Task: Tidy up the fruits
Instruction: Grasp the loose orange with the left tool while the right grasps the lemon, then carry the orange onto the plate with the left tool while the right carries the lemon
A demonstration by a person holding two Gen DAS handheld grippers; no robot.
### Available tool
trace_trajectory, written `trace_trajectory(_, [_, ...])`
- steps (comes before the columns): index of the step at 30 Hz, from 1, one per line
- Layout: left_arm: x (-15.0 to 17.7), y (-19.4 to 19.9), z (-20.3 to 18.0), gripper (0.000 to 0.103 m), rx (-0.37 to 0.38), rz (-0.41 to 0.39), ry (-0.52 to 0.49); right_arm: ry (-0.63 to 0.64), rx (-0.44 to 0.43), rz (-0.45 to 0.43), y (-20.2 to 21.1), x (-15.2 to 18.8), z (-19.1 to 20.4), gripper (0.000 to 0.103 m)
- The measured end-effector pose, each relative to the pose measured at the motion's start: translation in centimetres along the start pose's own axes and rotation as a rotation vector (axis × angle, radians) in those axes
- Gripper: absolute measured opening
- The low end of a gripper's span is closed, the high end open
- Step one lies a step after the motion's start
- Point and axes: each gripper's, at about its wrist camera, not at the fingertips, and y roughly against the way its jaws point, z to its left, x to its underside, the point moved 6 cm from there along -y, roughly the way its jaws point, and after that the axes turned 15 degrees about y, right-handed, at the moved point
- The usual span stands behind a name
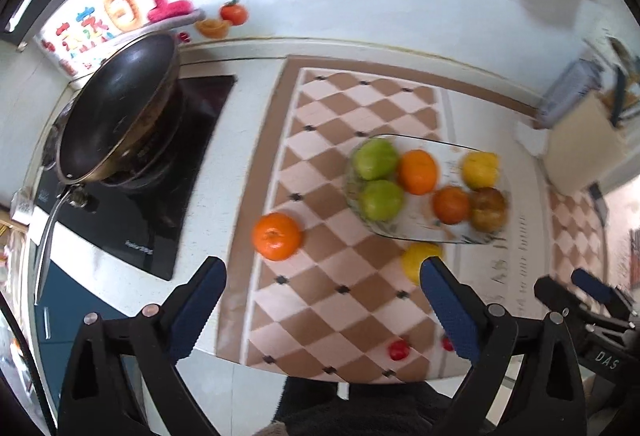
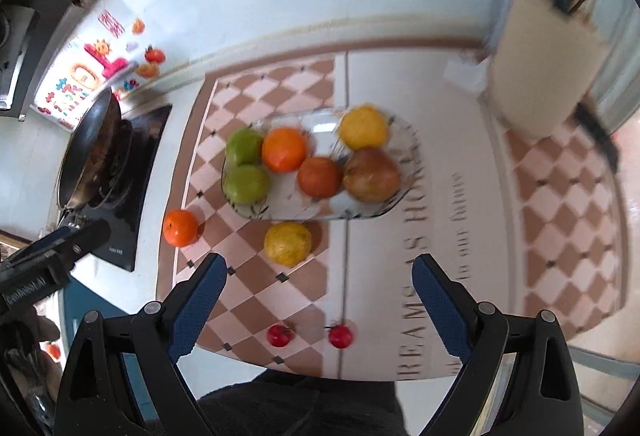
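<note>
Brown-and-pink checked mat (image 2: 256,288) under green apples (image 2: 245,163), orange tangerine (image 2: 180,227).

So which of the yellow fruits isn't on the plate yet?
The yellow fruit on the checkered mat, just in front of the glass plate; the other yellow one sits on the plate.

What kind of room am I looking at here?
Most likely a home kitchen. A black frying pan sits on a dark stovetop set into a white counter, and a glass plate of fruit rests on a checkered mat beside it.
</note>
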Motion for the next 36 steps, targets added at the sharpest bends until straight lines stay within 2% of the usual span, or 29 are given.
trace_trajectory(5, [-1.3,-3.8,3.0,0.099,-0.092,0.029,0.046,-0.004,-0.069,0.098,-7.5,-0.3,0.9,0.096])
trace_trajectory(8, [-1.1,-7.0,5.0,0.099,-0.120,0.130,0.090,-0.014,-0.093,0.166,-12.0,-0.3,1.5,0.093])
trace_trajectory(10, [-0.8,-8.4,6.0,0.099,-0.141,0.166,0.112,-0.003,-0.093,0.204,-14.5,-0.3,1.9,0.092])
trace_trajectory(13, [-0.6,-10.4,7.2,0.099,-0.172,0.198,0.135,-0.002,-0.114,0.246,-17.3,-0.4,2.5,0.082])
trace_trajectory(14, [-0.5,-11.0,7.4,0.099,-0.176,0.210,0.139,-0.002,-0.128,0.253,-18.1,-0.4,2.8,0.073])
trace_trajectory(15, [-0.6,-11.6,7.6,0.099,-0.180,0.221,0.142,0.010,-0.131,0.262,-18.7,-0.4,3.1,0.069])
trace_trajectory(16, [-0.6,-12.5,7.6,0.099,-0.187,0.234,0.140,0.032,-0.110,0.274,-19.2,-0.4,3.3,0.067])
trace_trajectory(17, [-0.6,-13.3,7.7,0.099,-0.192,0.252,0.137,0.056,-0.096,0.279,-19.7,-0.3,3.6,0.063])
trace_trajectory(22, [-1.1,-17.5,7.3,0.099,-0.153,0.328,0.158,0.095,-0.078,0.280,-19.6,0.2,4.0,0.062])
trace_trajectory(27, [-0.6,-20.3,5.9,0.099,-0.126,0.377,0.097,0.081,-0.057,0.291,-18.3,1.4,2.3,0.062])
trace_trajectory(29, [-0.2,-20.7,5.4,0.090,-0.128,0.373,0.065,0.067,-0.050,0.295,-17.5,1.9,1.0,0.062])
trace_trajectory(30, [0.0,-20.9,5.0,0.074,-0.121,0.376,0.050,0.055,-0.048,0.299,-17.3,2.2,0.4,0.062])
trace_trajectory(31, [0.1,-21.1,4.9,0.062,-0.123,0.380,0.044,0.045,-0.048,0.301,-17.2,2.4,-0.1,0.062])
trace_trajectory(33, [0.2,-21.2,4.7,0.062,-0.135,0.363,0.037,0.026,-0.050,0.306,-17.2,3.0,-0.9,0.062])
trace_trajectory(36, [0.6,-20.8,4.8,0.061,-0.104,0.358,0.065,0.005,-0.066,0.308,-17.3,3.6,-1.7,0.062])
